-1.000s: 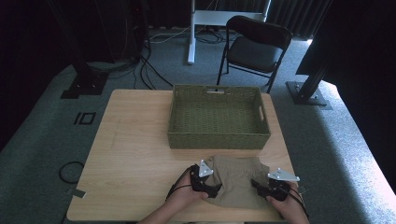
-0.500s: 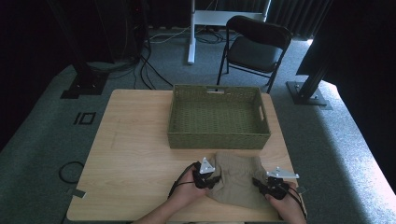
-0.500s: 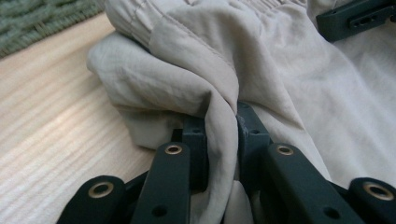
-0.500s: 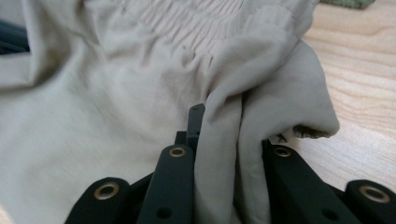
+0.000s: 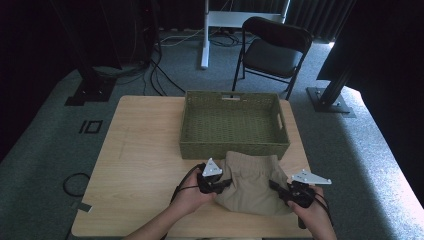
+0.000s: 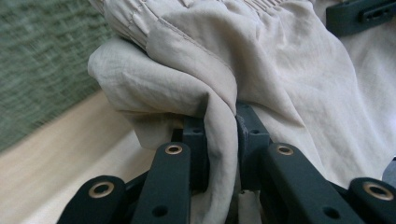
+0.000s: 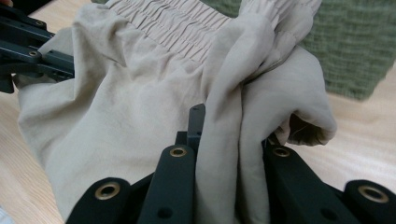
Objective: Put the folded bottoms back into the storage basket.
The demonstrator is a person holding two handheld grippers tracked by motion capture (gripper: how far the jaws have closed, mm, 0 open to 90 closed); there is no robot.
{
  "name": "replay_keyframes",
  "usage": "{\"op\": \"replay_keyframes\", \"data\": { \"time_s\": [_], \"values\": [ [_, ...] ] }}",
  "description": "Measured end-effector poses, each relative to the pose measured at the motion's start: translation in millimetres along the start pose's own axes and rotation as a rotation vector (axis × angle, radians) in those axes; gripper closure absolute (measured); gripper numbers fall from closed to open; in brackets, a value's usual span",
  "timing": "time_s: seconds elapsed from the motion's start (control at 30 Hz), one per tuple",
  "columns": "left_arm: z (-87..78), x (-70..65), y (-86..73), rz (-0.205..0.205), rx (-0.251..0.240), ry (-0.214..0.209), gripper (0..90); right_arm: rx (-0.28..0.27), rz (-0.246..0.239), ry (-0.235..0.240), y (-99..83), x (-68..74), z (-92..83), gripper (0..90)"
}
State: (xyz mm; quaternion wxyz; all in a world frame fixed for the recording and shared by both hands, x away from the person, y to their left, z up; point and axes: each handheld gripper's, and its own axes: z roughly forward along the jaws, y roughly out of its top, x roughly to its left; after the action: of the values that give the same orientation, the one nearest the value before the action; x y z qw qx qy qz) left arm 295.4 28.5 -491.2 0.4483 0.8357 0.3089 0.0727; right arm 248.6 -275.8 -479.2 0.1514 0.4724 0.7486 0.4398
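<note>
So here's where I'm at: both grippers have a solid bite on the shorts point(image 5: 252, 182), which sit bunched on the table point(image 5: 140, 150) right in front of the basket point(image 5: 232, 122). The left gripper point(image 5: 216, 186) is clamped on a fold of fabric at the left edge; in the left gripper view the beige cloth point(image 6: 224, 135) runs straight down between the jaws, pinched tight. The right gripper point(image 5: 286, 192) has the same deal on the right edge, with a thick double fold point(image 7: 238, 154) squeezed between its jaws. The elastic waistband point(image 7: 187, 28) points toward the basket, and its top edge looks like it's touching or nearly touching the basket's front wall. I'd say the grabbing part is done, and the bundle looks already folded over on itself, though I can't tell how neat that fold is underneath. What's left, as I read it, is lifting the whole thing over the front wall and setting it down inside, since the basket is empty right now. Then let go on both sides. The bundle seems a bit lifted at the pinched edges, but from up top I honestly can't tell whether the middle is off the wood yet.
</note>
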Motion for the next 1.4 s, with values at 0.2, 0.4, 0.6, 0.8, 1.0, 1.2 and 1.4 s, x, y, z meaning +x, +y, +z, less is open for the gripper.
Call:
{"op": "replay_keyframes", "data": {
  "time_s": [0.2, 0.4, 0.6, 0.8, 1.0, 1.2, 1.4],
  "values": [
    [-20.9, 2.3, 18.4, 0.027, -0.041, 0.018, 79.2, -0.046, -0.016, 0.03, 20.7, 3.6, -7.8, 80.0],
    [-34.8, 5.3, 39.7, 0.046, -0.076, 0.033, 79.2, -0.091, -0.028, 0.047, 45.1, 3.0, -15.1, 80.0],
    [-42.9, 9.3, 59.1, 0.064, -0.09, 0.039, 79.2, -0.117, -0.051, 0.038, 64.7, 1.4, -19.1, 80.1],
    [-47.9, 16.6, 71.8, 0.046, -0.104, 0.026, 79.2, -0.128, -0.041, 0.051, 79.2, -3.3, -19.2, 80.1],
    [-54.5, 27.6, 86.1, 0.026, -0.135, 0.014, 79.3, -0.143, -0.04, 0.07, 98.7, -7.7, -18.1, 80.1],
    [-60.3, 35.5, 104.3, 0.044, -0.146, 0.035, 79.3, -0.155, -0.056, 0.054, 120.8, -8.5, -17.6, 80.1],
    [-61.0, 44.4, 118.0, 0.044, -0.149, 0.052, 79.3, -0.16, -0.046, 0.052, 138.5, -13.2, -12.6, 80.2]
  ]
}}
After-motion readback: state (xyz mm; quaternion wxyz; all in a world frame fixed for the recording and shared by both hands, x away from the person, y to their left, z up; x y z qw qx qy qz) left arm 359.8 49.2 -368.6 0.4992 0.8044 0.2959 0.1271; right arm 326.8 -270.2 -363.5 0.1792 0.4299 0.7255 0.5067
